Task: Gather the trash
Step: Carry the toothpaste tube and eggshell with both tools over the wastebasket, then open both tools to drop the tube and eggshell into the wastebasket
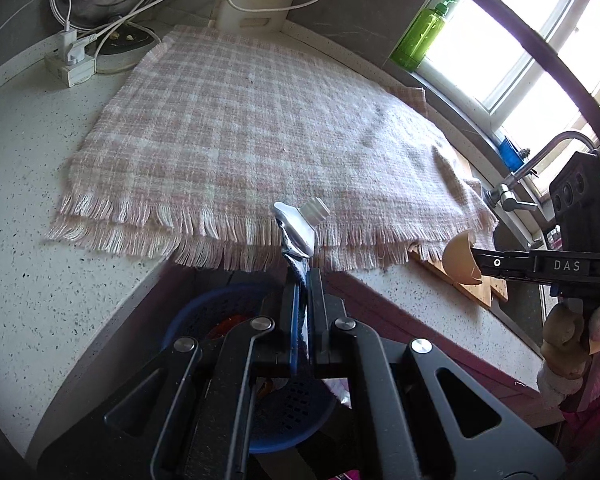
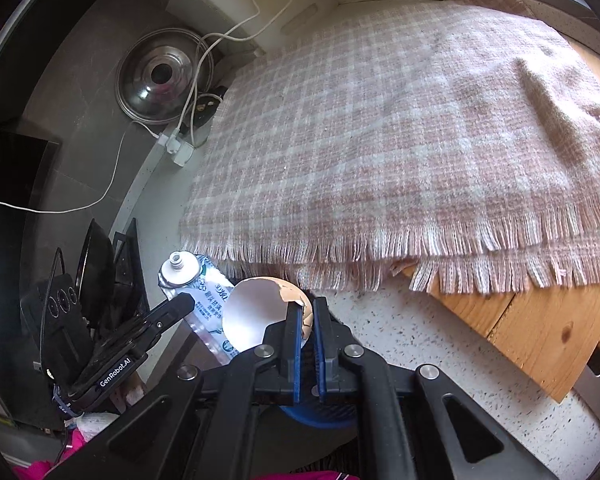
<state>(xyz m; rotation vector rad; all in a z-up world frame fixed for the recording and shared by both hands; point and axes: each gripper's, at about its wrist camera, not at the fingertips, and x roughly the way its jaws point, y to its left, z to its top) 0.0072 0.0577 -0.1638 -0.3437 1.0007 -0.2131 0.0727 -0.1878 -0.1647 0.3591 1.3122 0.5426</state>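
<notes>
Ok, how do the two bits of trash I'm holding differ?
The toothpaste tube is flat, crumpled, printed foil with a threaded white neck; the eggshell is a rigid, rounded brown half, white inside with a jagged rim. The left hand-held gripper pinches the tube's tail; the right hand-held gripper pinches the shell's edge. Both are gripped, lifted off the counter.

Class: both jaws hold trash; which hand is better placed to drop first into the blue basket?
Left, probably: its toothpaste tube hangs over the blue basket; the right's eggshell sits off beside it.
</notes>
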